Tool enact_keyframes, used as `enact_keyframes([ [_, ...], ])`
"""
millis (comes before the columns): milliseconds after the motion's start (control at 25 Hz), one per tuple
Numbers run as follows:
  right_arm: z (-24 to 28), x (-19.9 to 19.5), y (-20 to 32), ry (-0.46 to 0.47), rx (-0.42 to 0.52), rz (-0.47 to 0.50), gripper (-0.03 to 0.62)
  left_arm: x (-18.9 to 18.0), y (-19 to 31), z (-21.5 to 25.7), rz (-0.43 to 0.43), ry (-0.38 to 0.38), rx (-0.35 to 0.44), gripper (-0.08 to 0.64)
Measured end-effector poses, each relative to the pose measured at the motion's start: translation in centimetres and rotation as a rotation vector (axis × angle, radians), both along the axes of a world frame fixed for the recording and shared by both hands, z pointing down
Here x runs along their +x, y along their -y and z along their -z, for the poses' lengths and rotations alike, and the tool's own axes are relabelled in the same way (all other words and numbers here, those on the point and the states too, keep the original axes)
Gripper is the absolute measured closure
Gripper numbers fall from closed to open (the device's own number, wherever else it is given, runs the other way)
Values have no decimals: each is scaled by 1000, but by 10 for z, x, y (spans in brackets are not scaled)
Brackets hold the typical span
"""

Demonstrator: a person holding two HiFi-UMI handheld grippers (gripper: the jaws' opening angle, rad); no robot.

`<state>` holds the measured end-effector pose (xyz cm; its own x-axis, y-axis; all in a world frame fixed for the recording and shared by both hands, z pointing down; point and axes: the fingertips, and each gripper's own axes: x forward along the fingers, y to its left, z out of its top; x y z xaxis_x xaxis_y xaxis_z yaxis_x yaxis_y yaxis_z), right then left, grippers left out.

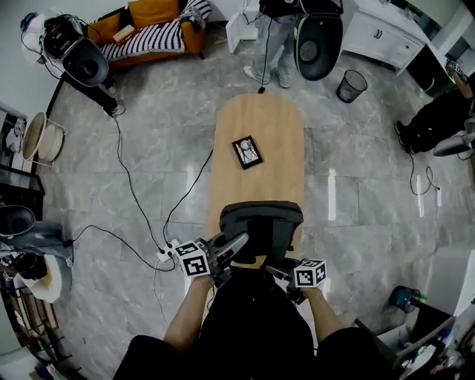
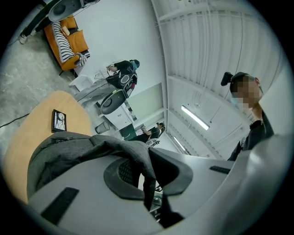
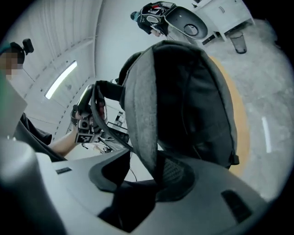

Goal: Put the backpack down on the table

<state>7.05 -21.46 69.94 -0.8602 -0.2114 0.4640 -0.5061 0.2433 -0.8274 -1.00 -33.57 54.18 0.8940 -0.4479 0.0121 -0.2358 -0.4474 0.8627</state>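
Grey fabric backpack [image 1: 261,223] at oval wooden table's [image 1: 260,122] near end.
Left gripper [image 2: 147,181] clenches its fabric; right gripper [image 3: 143,179] gapes around its edge; base hidden.

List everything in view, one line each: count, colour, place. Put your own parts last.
backpack: one, dark grey, upright at the table's near end
table: one, light wood, oval, mid-floor
framed card: one, black frame, flat on the table beyond the backpack
sofa: one, orange, far left, with a striped throw on it
waste bin: one, dark, on the floor at the far right
power strip: one, white, on the floor left of the table, with black cables
bystanders: at least three, dark clothes, round the room's edge
left gripper: one, grey, shut on backpack fabric
right gripper: one, grey, jaws apart, backpack edge between them
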Motion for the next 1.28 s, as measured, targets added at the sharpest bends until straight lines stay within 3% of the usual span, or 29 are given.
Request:
enact_keyframes([
  [240, -17, 0, 36, 24, -33, -1, 522, 9, 3, -33, -77, 37, 0, 518],
  [360, -3, 0, 66, 39, -6, -27, 534, 13, 1, -61, -114, 86, -57, 462],
  [640, 6, -16, 112, 96, -23, -28, 538, 8, 22, -124, -97, 83, -172, 457],
  [880, 8, -1, 145, 136, -15, -121, 538, 17, 2, -178, -189, 251, -241, 460],
  [1080, -1, -6, 154, 152, -32, -42, 521, 13, 13, -204, -103, 239, -318, 489],
  [1200, -22, -11, 146, 70, -34, 60, 450, 19, 14, -218, -128, 275, -321, 502],
  [1280, -39, -12, 144, 11, -35, 83, 436, 19, 14, -227, -125, 289, -335, 505],
])
